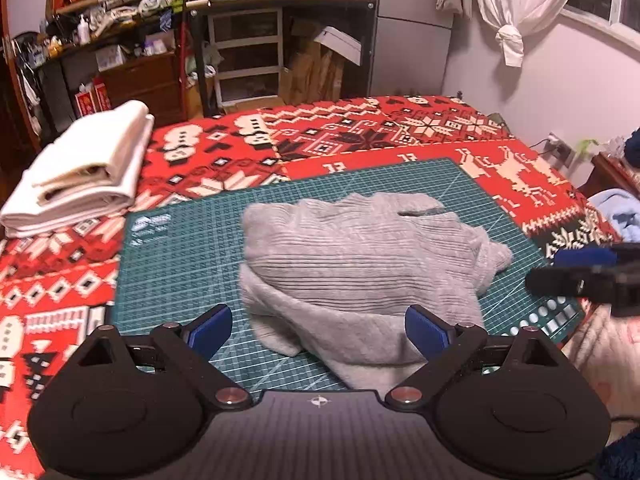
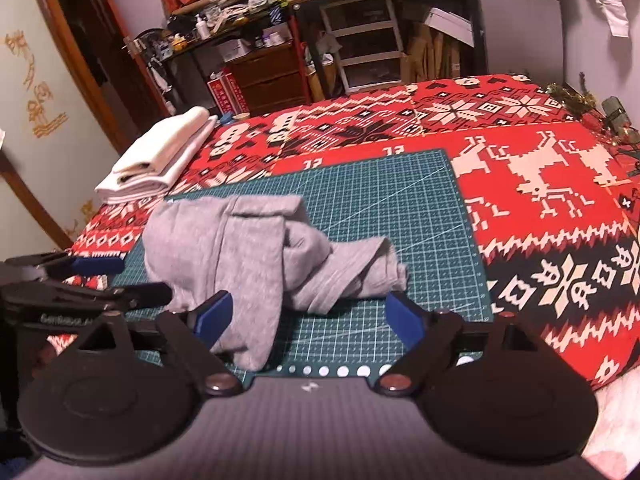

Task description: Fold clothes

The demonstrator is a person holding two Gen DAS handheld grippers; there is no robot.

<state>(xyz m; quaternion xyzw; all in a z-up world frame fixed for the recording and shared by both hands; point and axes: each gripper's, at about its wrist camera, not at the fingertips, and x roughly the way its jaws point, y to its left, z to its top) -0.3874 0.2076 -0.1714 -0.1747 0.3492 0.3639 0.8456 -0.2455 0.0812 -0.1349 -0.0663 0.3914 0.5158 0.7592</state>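
A grey knit garment (image 1: pixel 360 264) lies crumpled on the green cutting mat (image 1: pixel 188 248). In the right wrist view the same grey garment (image 2: pixel 240 248) is bunched, with a folded flap on top and a twisted part to its right. My left gripper (image 1: pixel 318 330) is open, its blue pads either side of the garment's near edge, holding nothing. My right gripper (image 2: pixel 308 318) is open too, just short of the garment's near edge. The right gripper (image 1: pixel 576 272) shows at the right edge of the left wrist view, and the left gripper (image 2: pixel 120 276) at the left of the right wrist view.
A stack of folded white cloth (image 1: pixel 84 176) sits on the red patterned cover (image 1: pixel 360 132) at the far left, also seen as the white stack (image 2: pixel 160 156). Cluttered shelves and drawers (image 1: pixel 240 40) stand behind the bed. A light blue cloth (image 1: pixel 620 212) lies at the right.
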